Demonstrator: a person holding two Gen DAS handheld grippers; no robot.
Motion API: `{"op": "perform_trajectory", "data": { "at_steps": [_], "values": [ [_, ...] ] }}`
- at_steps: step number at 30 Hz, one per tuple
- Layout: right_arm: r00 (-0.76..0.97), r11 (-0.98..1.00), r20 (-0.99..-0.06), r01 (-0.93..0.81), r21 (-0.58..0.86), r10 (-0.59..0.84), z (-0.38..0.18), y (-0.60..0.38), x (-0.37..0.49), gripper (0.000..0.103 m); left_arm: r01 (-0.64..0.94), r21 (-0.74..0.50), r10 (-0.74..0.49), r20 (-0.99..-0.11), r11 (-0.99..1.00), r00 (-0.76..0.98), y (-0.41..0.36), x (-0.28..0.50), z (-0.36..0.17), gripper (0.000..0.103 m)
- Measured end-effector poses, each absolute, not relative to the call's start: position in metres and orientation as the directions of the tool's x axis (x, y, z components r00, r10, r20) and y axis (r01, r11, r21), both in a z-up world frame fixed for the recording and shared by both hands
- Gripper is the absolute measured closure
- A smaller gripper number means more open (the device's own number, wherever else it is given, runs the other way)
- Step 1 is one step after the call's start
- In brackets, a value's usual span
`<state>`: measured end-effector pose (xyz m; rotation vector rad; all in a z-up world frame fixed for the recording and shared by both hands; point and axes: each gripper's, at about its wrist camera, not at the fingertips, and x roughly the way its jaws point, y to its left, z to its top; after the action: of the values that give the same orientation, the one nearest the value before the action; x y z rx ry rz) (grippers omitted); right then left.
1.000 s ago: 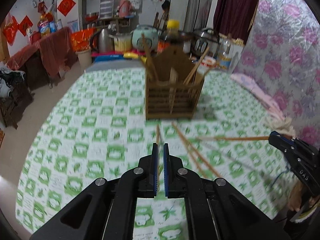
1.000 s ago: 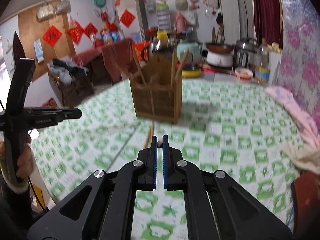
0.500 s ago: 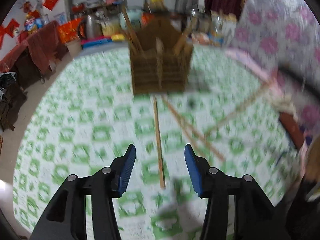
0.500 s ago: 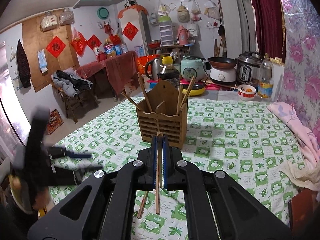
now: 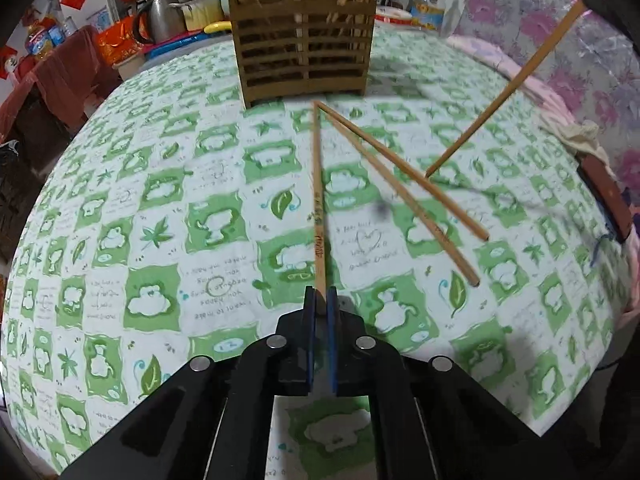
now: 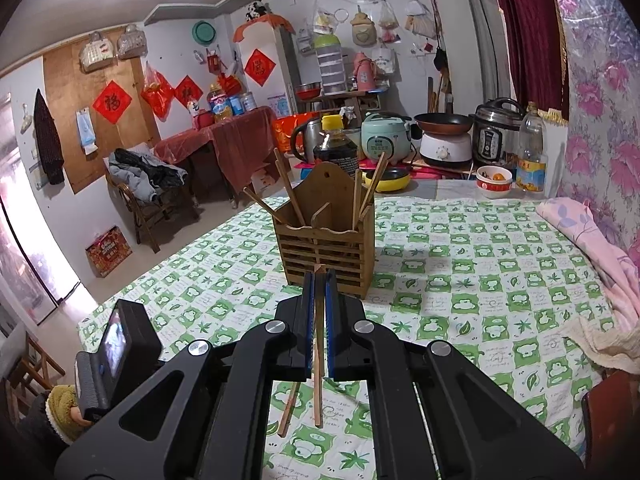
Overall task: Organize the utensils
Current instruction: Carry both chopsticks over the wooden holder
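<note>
A wooden chopstick holder (image 5: 304,32) with several chopsticks in it stands on the green-checked table (image 5: 152,200). My left gripper (image 5: 320,294) is low over the cloth, its jaws closing onto the near end of a chopstick (image 5: 317,200) that lies pointing at the holder; the pads press on it. Two more chopsticks (image 5: 404,196) lie to its right. In the right wrist view, my right gripper (image 6: 319,280) is shut on another chopstick (image 6: 318,392), held upright in front of the holder (image 6: 324,248). That held chopstick (image 5: 508,88) slants in from the upper right of the left wrist view.
A soy-sauce bottle (image 6: 335,144), kettle, rice cooker (image 6: 386,138), bowl (image 6: 494,180) and plastic bottle crowd the table's far end. Pink bedding (image 6: 588,232) and a beige cloth (image 6: 604,340) lie along the right side. A cuffed hand (image 6: 60,408) is at lower left.
My left gripper opened, sank toward the table and shut on the near end of the lying chopstick. The right gripper stays shut on its chopstick and has barely moved.
</note>
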<state>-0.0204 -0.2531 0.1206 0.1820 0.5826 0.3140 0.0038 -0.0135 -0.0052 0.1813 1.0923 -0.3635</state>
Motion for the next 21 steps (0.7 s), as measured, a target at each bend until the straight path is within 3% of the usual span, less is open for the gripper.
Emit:
{"op": "perform_trajectory", "data": {
  "at_steps": [12, 21],
  "values": [
    [0.812, 0.938, -0.479, -0.236, 0.254, 0.334, 0.134, -0.255, -0.017, 0.097, 0.337, -0.019, -0.241, -0.737, 0.941, 0.632, -0.017, 0.023, 0.127, 0.098],
    [0.831, 0.942, -0.449, -0.25, 0.225, 0.328, 0.158, -0.247, -0.001, 0.097, 0.33, -0.043, -0.266, -0.694, 0.943, 0.669, -0.036, 0.07, 0.182, 0.098]
  ]
}}
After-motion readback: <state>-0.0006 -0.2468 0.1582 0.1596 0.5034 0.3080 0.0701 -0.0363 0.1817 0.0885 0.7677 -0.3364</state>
